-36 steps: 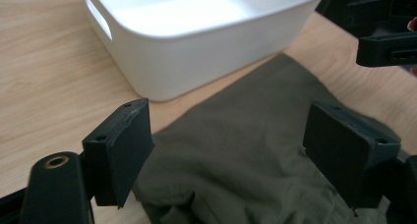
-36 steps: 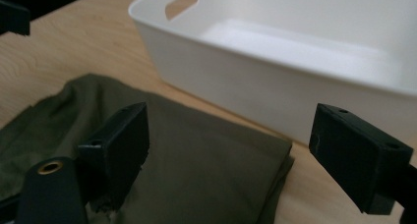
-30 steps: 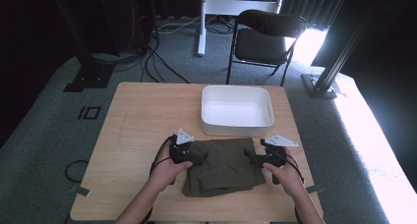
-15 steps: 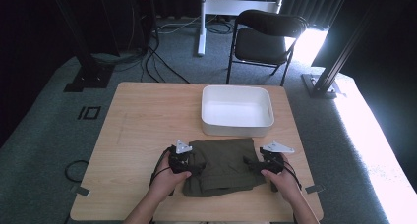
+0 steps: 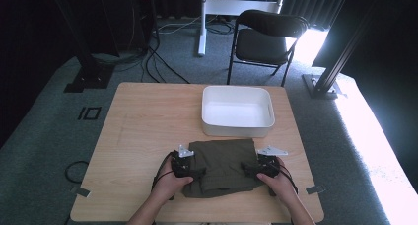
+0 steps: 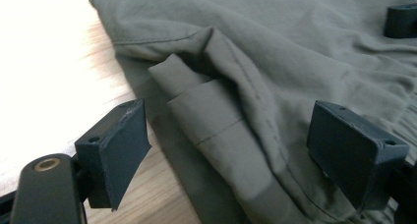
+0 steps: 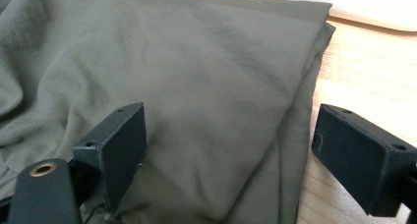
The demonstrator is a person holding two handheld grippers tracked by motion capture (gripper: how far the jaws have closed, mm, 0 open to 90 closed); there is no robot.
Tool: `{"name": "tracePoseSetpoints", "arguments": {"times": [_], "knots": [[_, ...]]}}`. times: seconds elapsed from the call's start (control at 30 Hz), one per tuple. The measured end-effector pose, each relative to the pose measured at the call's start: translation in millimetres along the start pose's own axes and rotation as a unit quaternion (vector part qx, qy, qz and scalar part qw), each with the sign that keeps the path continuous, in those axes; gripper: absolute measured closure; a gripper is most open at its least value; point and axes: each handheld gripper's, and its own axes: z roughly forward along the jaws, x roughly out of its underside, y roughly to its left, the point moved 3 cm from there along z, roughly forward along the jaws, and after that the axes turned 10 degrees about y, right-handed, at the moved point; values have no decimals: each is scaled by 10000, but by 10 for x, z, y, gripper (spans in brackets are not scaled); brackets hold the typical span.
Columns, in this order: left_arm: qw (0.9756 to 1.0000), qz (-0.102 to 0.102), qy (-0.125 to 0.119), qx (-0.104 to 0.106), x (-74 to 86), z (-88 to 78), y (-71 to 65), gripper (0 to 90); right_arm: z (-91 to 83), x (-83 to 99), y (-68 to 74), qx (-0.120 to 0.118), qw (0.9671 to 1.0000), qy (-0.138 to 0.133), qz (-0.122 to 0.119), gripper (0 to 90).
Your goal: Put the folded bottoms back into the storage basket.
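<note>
A folded olive-green cloth garment (image 5: pixel 224 167) lies on the near half of a pale wooden table (image 5: pixel 143 131) with a light grain. The fabric is matte and soft, with shallow creases. In the left gripper view the cloth (image 6: pixel 275 57) shows stitched seams and a hemmed, layered edge folded over itself. In the right gripper view the fabric (image 7: pixel 196 76) lies in smooth stacked layers, whose edges run along bare wood.

Just beyond the garment sits a white rectangular plastic tub (image 5: pixel 238 111) with rounded corners and a raised rim. It is close to the cloth's far edge. Past the table, a black folding metal chair (image 5: pixel 266 37) stands on grey carpet (image 5: pixel 44 136).

The left gripper (image 5: pixel 193 171), black with a grey three-cornered plate on top, sits at the garment's left edge, held by a hand (image 5: pixel 170 183). Its jaws stand wide apart, one over the wood beside the cloth, the other over the fabric, straddling the folded hem. Nothing is pinched between them.

The right gripper (image 5: pixel 248 168), of the same make, sits at the garment's right edge, held by the other hand (image 5: pixel 281 183). Its jaws are also spread wide, one over the cloth, one over bare table, with the layered edge lying between them.
</note>
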Motion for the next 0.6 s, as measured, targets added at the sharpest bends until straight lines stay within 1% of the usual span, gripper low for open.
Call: {"name": "tracePoseSetpoints", "arguments": {"times": [0.03, 0.07, 0.1, 0.17, 0.2, 0.23, 0.33, 0.37, 0.4, 0.43, 0.47, 0.5, 0.57, 0.6], "knots": [[10000, 7, -13, -34, 5, 20, 0, 173, 0, 1, 2, 32, 10000, 9, 0, 130], [9999, 50, -47, -97, 11, 40, 3, 173, 3, 0, 9, 69, 10000, 16, -22, 130], [9999, 89, -72, -117, 17, 56, -1, 173, 4, 0, 15, 88, 10000, 27, -31, 130], [9998, 127, -107, -96, 27, 87, -3, 173, 7, -1, 20, 92, 9999, 26, -31, 132], [9997, 182, -142, -101, 26, 96, -3, 171, 5, 0, 17, 54, 10000, 24, -36, 132], [9996, 194, -171, -106, 27, 101, -3, 171, 4, 1, 17, 33, 10000, 19, -26, 132], [9985, 364, -405, -101, 36, 141, 4, 171, 5, 1, 22, 54, 10000, 24, -37, 135], [9985, 364, -405, -101, 36, 141, 4, 171, 5, 1, 22, 54, 10000, 24, -37, 135], [9984, 309, -448, -148, 31, 153, -10, 171, 4, 3, 37, 50, 9999, 23, -126, 186], [9985, 262, -462, -155, 27, 157, -16, 171, 1, 4, 40, 39, 9999, 9, -132, 217], [9985, 262, -462, -155, 27, 157, -16, 171, -2, 6, 53, 31, 9999, -5, -170, 257], [9984, 225, -465, -211, 17, 168, -37, 172, -2, 7, 66, 14, 9997, -11, -252, 306], [9984, 257, -454, -223, 11, 173, -46, 193, -5, 12, 104, -59, 9992, -32, -400, 413], [9983, 296, -481, -159, 5, 174, -51, 297, -6, 13, 119, -99, 9990, -41, -424, 474]]}}
